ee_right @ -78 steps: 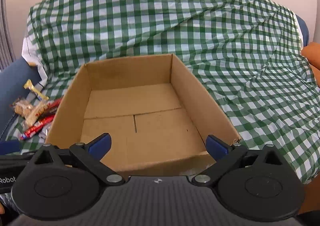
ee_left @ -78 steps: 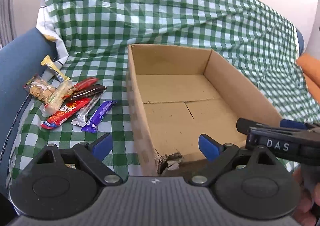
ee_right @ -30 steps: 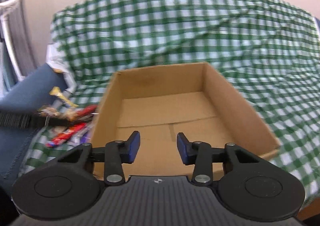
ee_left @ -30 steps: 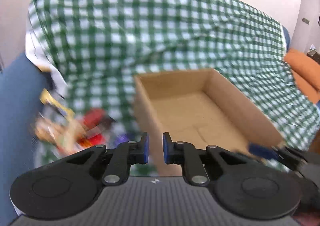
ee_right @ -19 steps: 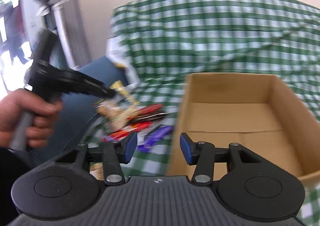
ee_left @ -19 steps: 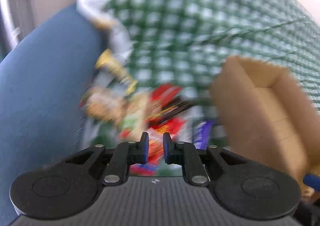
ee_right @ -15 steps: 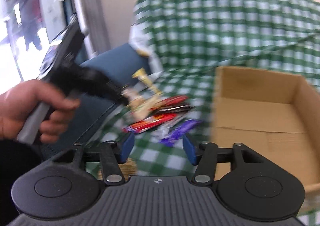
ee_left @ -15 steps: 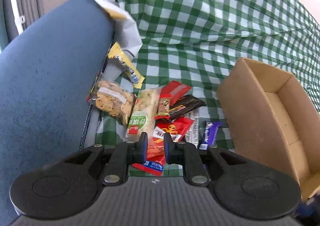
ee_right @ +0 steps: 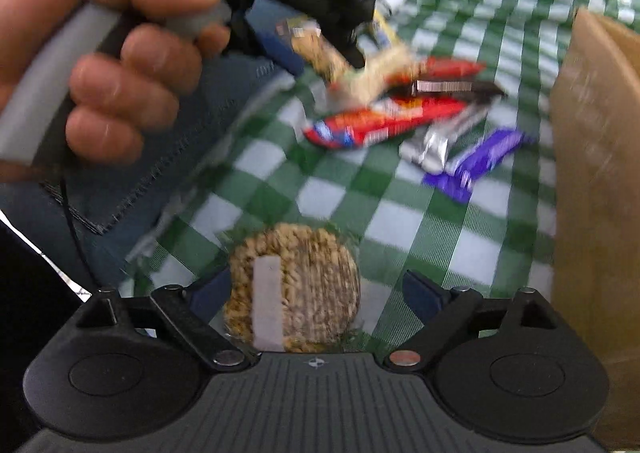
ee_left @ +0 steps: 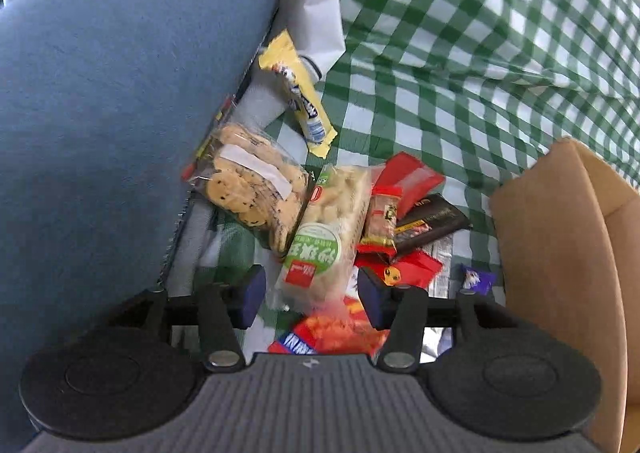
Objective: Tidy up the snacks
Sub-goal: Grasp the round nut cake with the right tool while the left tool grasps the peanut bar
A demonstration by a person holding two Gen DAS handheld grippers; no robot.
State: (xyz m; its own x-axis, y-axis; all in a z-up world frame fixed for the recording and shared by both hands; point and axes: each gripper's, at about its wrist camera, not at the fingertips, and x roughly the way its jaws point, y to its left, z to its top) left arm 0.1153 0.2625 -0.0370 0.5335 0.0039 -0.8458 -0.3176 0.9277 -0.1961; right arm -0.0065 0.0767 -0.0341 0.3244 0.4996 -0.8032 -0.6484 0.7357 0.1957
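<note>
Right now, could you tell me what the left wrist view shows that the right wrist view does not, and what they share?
Only the left wrist view shows the left gripper from behind, open astride the green-labelled pack, plus the cookie bag and yellow bar.

Only the right wrist view shows the round oat cake between the open right gripper and the hand holding the other gripper.

Both show the long red bar, the purple bar, the cardboard box and the checked cloth.
</note>
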